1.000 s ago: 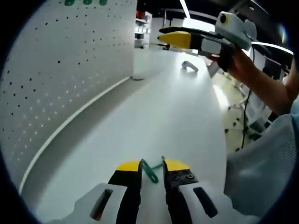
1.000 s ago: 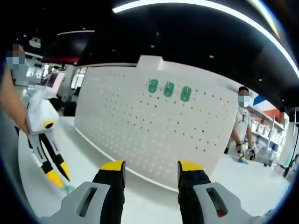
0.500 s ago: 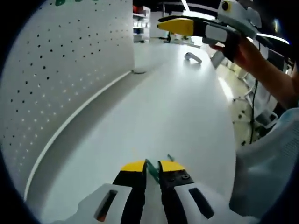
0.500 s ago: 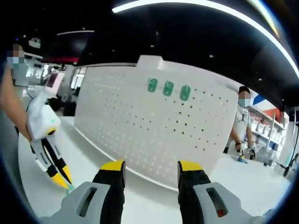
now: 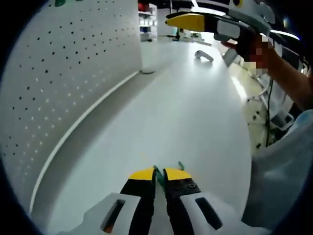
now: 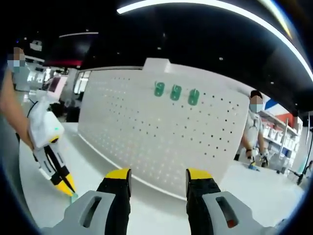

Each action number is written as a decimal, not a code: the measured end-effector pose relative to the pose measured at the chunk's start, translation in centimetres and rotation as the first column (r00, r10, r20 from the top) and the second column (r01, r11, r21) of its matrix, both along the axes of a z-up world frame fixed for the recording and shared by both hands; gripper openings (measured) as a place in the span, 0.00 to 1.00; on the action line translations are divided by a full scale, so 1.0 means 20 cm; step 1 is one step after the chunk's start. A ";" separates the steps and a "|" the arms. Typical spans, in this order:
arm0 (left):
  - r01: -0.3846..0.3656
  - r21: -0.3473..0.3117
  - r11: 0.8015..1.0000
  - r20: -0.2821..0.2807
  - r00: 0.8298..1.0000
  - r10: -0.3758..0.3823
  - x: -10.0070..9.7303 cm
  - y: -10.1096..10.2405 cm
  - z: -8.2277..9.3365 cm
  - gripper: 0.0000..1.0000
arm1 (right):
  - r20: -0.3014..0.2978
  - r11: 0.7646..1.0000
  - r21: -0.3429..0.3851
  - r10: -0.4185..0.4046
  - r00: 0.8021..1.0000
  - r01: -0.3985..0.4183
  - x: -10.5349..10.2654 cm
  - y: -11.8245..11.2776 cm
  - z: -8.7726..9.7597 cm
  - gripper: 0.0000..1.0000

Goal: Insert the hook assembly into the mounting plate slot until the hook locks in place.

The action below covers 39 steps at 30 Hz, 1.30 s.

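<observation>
Left tool clamped on a green hook at the counter

Our left tool [image 5: 155, 175] grips one green hook [image 5: 157, 171] low on the counter [image 5: 186, 107]; our right tool [image 6: 159, 178] hangs apart, empty. Three hooks [image 6: 175, 93] sit on the one pegboard [image 6: 146, 132]. The thin hook may twist or slip in so narrow a grip, missing its slot.

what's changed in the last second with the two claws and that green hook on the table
The left claw closed its jaws from apart to nearly together around the green hook on the white table, taking hold of it. The right claw stayed open, facing the pegboard with its three green hooks.
</observation>
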<state>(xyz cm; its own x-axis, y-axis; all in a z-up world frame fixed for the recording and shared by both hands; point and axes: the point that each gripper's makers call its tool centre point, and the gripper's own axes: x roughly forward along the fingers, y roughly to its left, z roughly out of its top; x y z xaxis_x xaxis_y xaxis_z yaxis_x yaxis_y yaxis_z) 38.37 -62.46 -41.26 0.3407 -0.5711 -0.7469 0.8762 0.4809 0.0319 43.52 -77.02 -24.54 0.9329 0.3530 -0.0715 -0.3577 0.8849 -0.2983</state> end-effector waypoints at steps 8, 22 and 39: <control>-0.009 -0.002 1.000 -0.003 1.000 0.009 0.00 -0.01 0.00 0.08 | -0.001 1.000 -0.005 0.010 1.000 -0.010 0.00 0.01 0.00 0.44; -0.014 0.002 1.000 -0.007 1.000 0.014 0.01 0.00 -0.01 0.04 | -0.004 1.000 -0.016 0.010 1.000 -0.010 -0.01 0.02 0.00 0.44; -0.036 -0.035 0.999 0.005 0.999 0.036 0.03 0.02 0.03 0.02 | 0.005 0.999 -0.025 0.023 1.000 -0.023 -0.01 0.06 0.03 0.44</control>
<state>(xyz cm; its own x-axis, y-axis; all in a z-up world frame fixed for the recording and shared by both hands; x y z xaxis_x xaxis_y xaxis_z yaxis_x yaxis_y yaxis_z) 38.90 -62.05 -40.61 0.3654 -0.5841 -0.7247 0.8582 0.5130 0.0193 43.32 -75.87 -23.98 0.9248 0.3729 -0.0760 -0.3767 0.8687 -0.3218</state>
